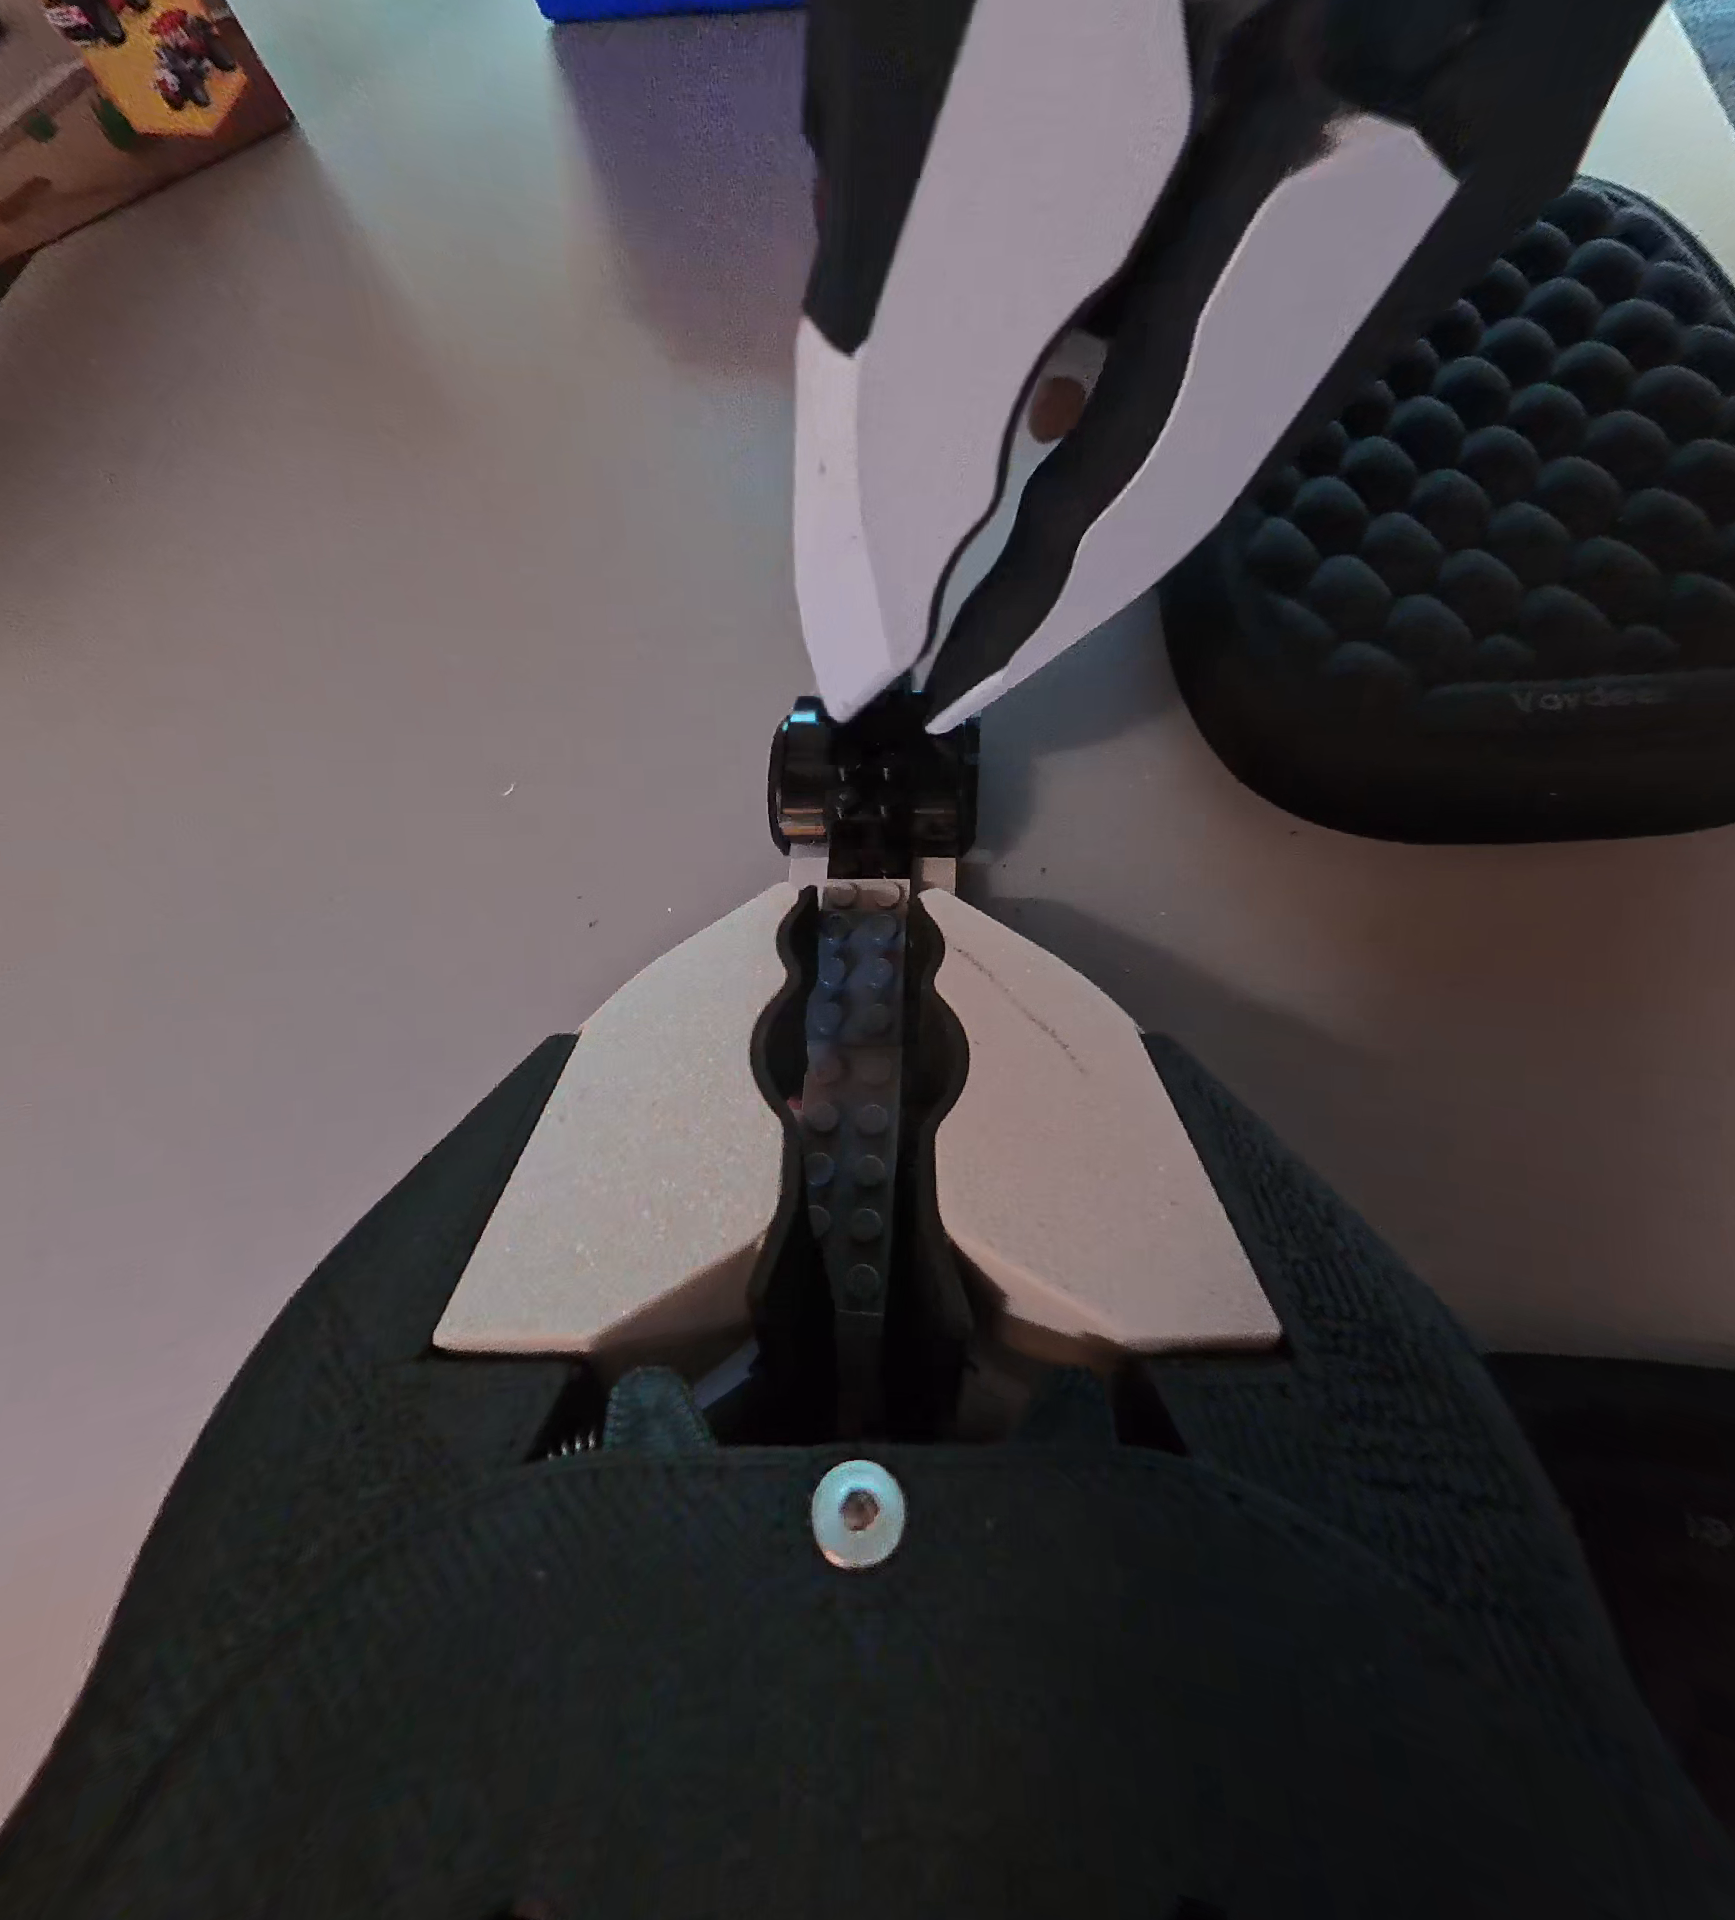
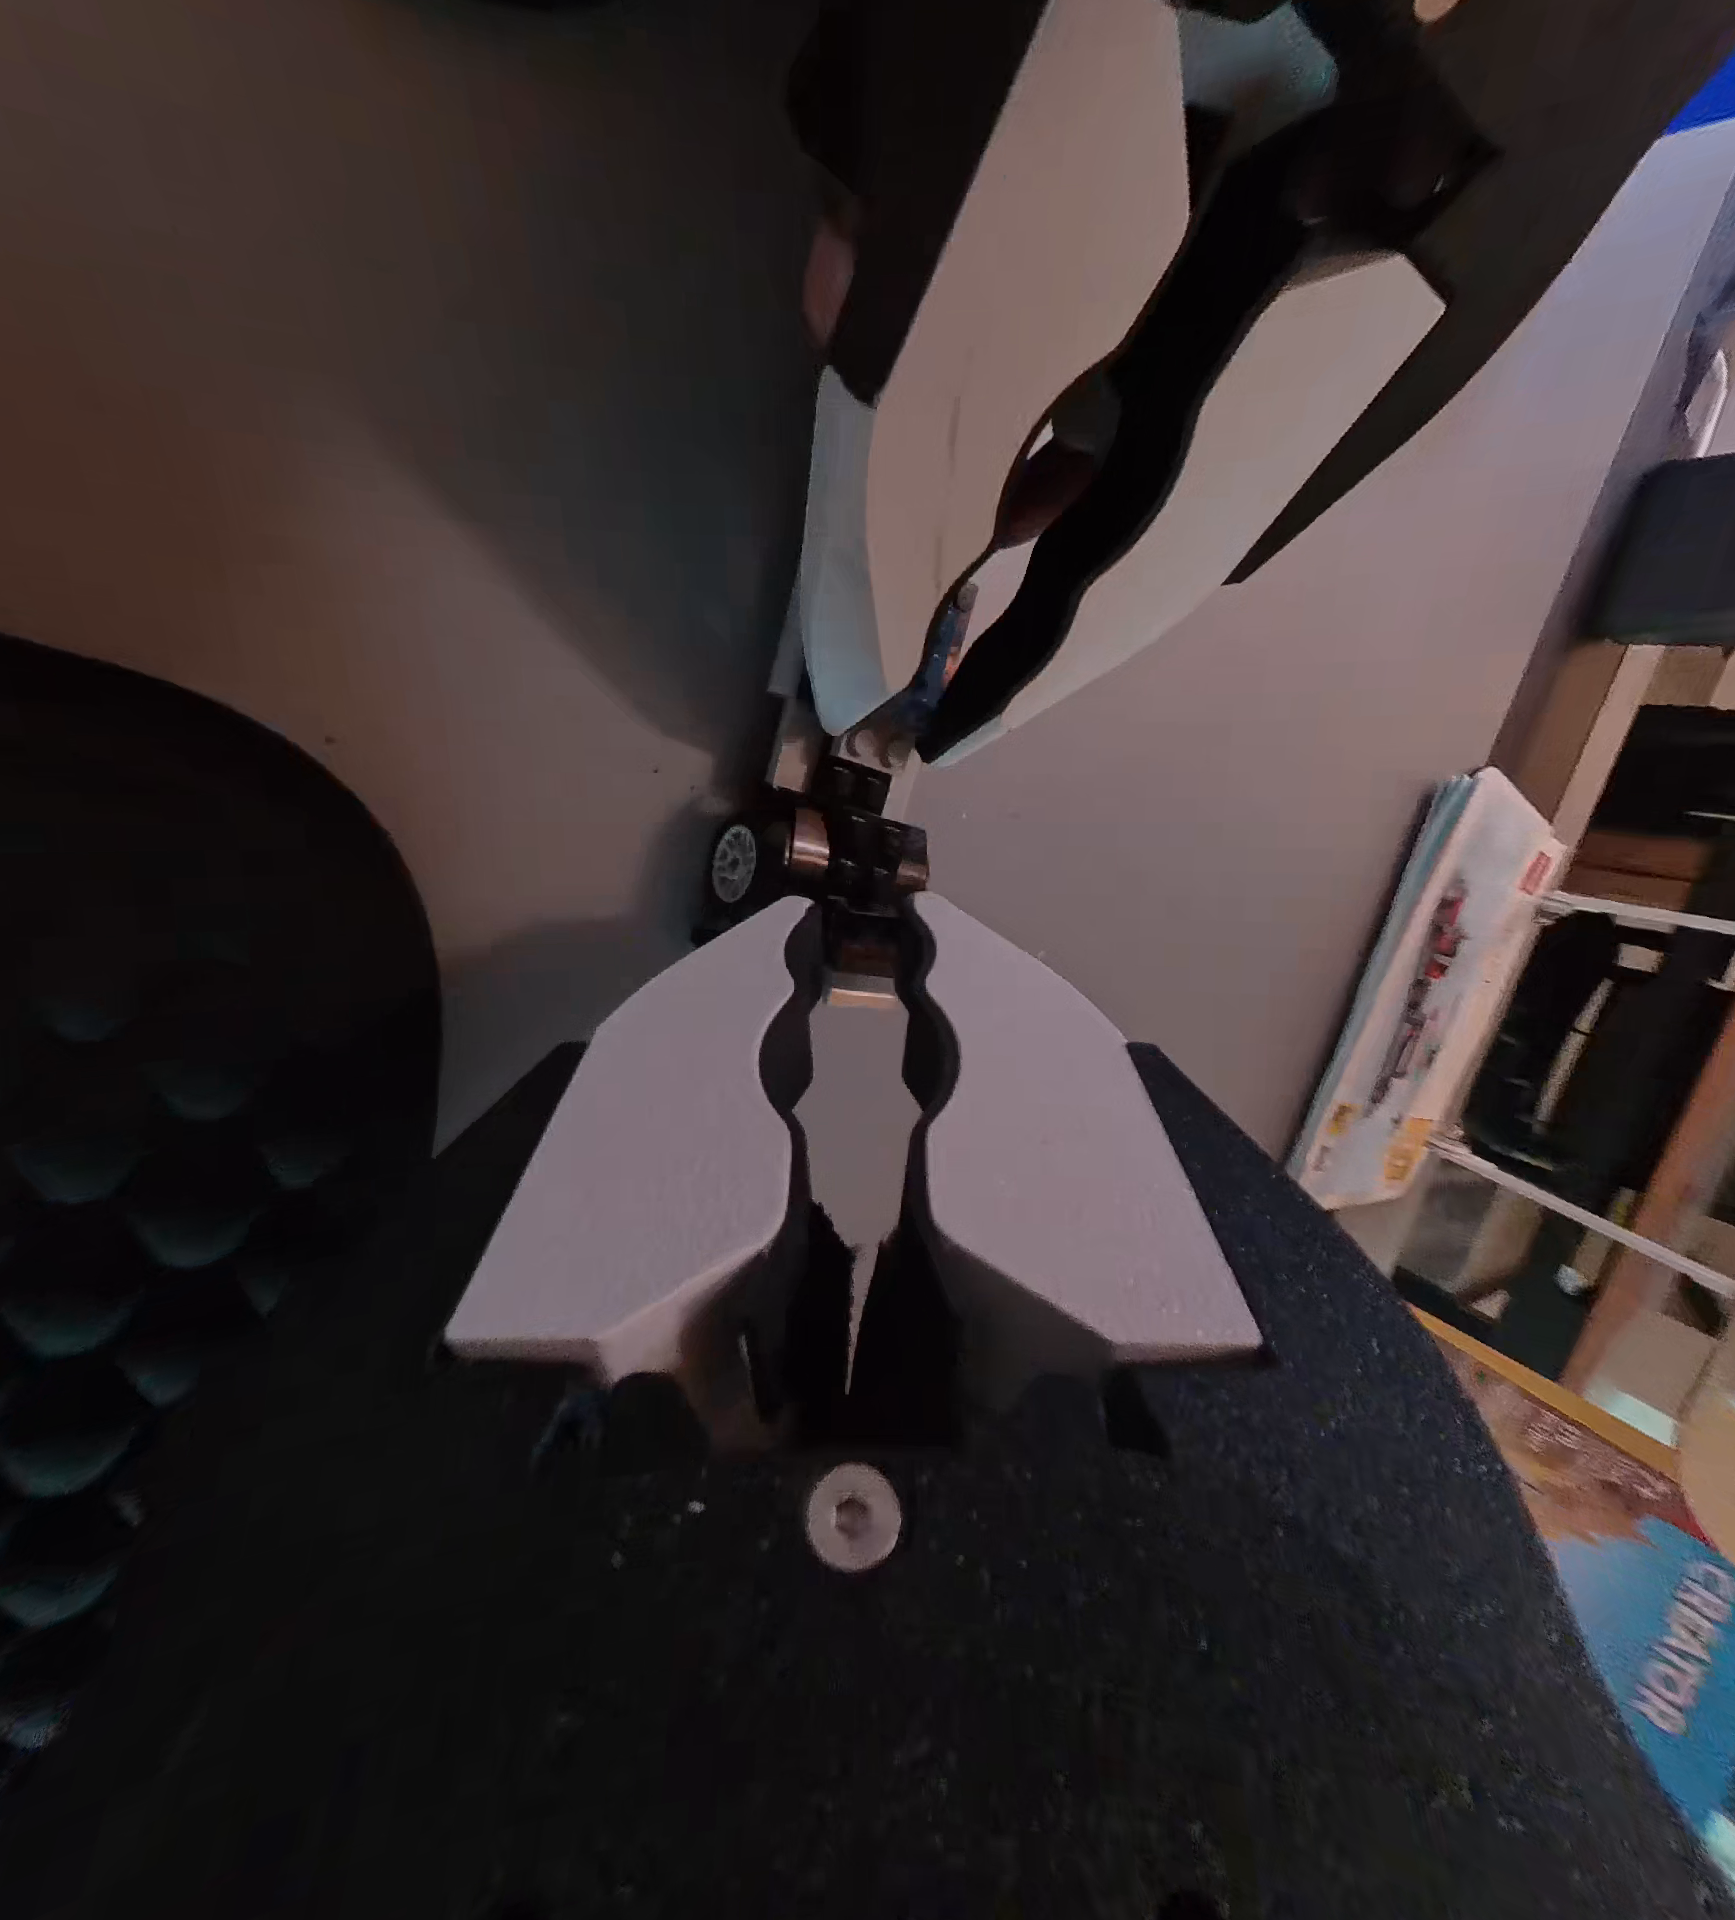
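The left gripper (image 1: 868, 894) has its fingers closed on a long studded brick plate (image 1: 858, 1091), dark grey with a blue stretch near the fingertips. The plate lies lengthwise between the two white fingers (image 1: 676, 1122), and its sides meet their dark inner pads. Past the fingertips the plate carries a black block with small black wheels (image 1: 868, 774), all one small brick-built vehicle chassis held just above the grey desk (image 1: 323, 623).

The right gripper (image 2: 868, 914) comes from the opposite end, and its white fingers (image 2: 655, 1132) are closed on the black end piece (image 2: 863, 940) of that same chassis. In the right wrist view a pale-hubbed wheel (image 2: 735, 854) shows at the left of the block, and the left gripper's fingertips sit just beyond it. In the left wrist view the right gripper's fingertips (image 1: 889, 701) touch the top of the wheeled block. The two grippers face each other tip to tip, with the chassis bridging the short space between them.

A black cushion with a bumpy surface (image 1: 1528, 499) lies on the desk just beside the grippers, toward its right edge. A printed cardboard box (image 1: 104, 114) stands near the far left corner, and something blue (image 1: 671, 8) lies at the far edge. Beyond the desk in the right wrist view, a flat white box (image 2: 1434, 987) leans by some shelving (image 2: 1715, 727).
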